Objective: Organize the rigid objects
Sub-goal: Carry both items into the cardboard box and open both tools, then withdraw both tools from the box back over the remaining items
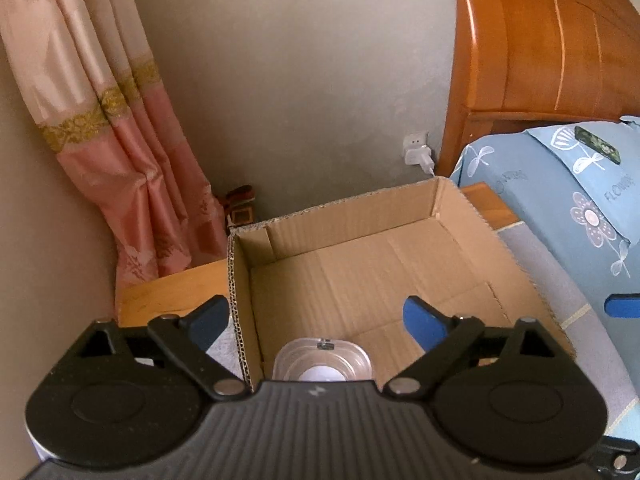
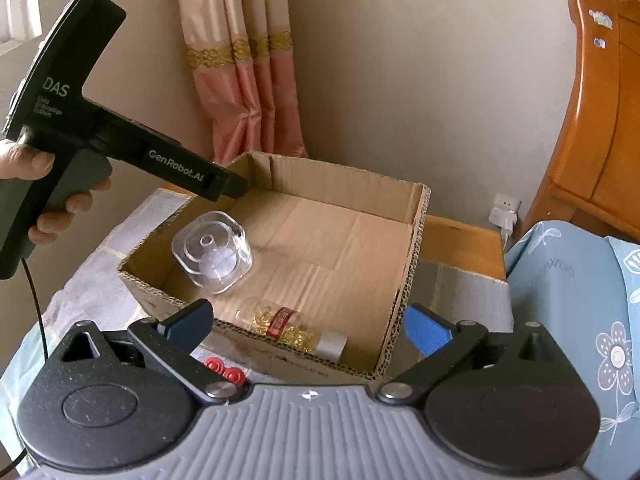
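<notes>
While tipped inside the carton (image 2: 404, 256), the clear jar (image 2: 212, 254) looks glassy.

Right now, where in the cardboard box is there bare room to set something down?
The box floor is bare along the far wall and right side. It is crowded near the front: the clear jar at the left corner, the capsule bottle beside it.
</notes>
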